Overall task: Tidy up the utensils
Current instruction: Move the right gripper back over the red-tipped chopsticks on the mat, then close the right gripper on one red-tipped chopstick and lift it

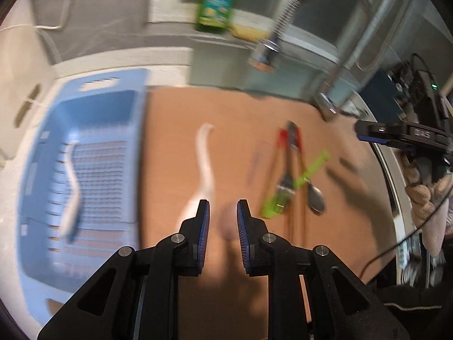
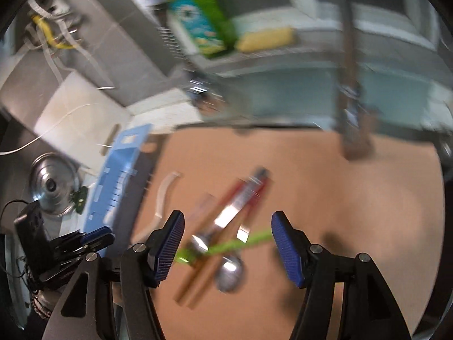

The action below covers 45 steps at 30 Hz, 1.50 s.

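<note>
Right wrist view: our right gripper (image 2: 226, 243) spread, empty, above metal spoon (image 2: 230, 273): we judge it light, stiff, slippery; pinch mid-handle. Left gripper (image 1: 223, 212) narrowly parted, empty.

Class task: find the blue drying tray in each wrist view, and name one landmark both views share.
Left wrist: blue tray fills the left side, beside the brown board.
Right wrist: blue tray at left of centre, seen edge-on.
Shared landmark: green bottle on the ledge behind.

Utensil pile (image 2: 223, 240) crossed on brown board; white spoon (image 1: 204, 167) apart.
</note>
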Each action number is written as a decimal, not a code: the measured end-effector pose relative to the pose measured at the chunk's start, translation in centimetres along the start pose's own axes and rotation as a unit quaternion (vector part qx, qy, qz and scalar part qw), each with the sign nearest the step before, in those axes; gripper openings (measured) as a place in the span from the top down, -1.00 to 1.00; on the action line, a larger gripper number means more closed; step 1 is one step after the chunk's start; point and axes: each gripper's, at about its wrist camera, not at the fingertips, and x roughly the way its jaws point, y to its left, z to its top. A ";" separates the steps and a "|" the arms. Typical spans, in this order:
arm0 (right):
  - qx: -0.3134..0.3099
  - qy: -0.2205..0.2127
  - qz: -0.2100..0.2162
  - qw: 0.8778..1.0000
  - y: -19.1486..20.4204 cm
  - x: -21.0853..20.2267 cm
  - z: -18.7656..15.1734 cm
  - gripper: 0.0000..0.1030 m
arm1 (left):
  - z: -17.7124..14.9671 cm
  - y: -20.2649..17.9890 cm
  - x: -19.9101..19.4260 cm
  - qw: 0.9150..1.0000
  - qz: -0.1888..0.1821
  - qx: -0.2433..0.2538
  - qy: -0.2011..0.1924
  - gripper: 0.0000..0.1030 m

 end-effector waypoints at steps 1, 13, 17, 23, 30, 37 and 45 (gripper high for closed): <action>0.012 0.005 0.001 1.000 -1.0 0.0 -0.5 -0.17 | -0.2 -1.1 0.7 1.000 -0.013 0.010 0.009 0.65; 0.078 0.072 0.038 0.994 -5.0 3.5 -3.2 0.19 | -1.5 -7.0 7.2 0.992 -0.055 0.046 0.106 0.65; 0.082 0.095 0.056 0.991 -4.3 5.4 -3.6 0.21 | -1.7 -8.0 8.4 0.991 -0.046 0.054 0.117 0.65; 0.104 0.112 0.078 0.985 -4.1 7.3 -3.4 0.21 | -0.7 -8.4 9.5 0.991 -0.020 0.068 0.111 0.65; 0.103 0.114 0.082 0.985 -3.6 7.7 -3.1 0.23 | -0.3 -9.3 10.5 0.989 -0.019 0.094 0.112 0.77; 0.112 0.131 0.092 0.981 -4.2 7.7 -4.1 0.54 | -1.0 -10.8 10.4 0.987 -0.036 0.113 0.108 0.77; 0.111 0.126 0.061 0.984 -6.0 5.5 -5.0 0.59 | -1.1 -14.3 11.5 0.983 -0.053 0.133 0.111 0.77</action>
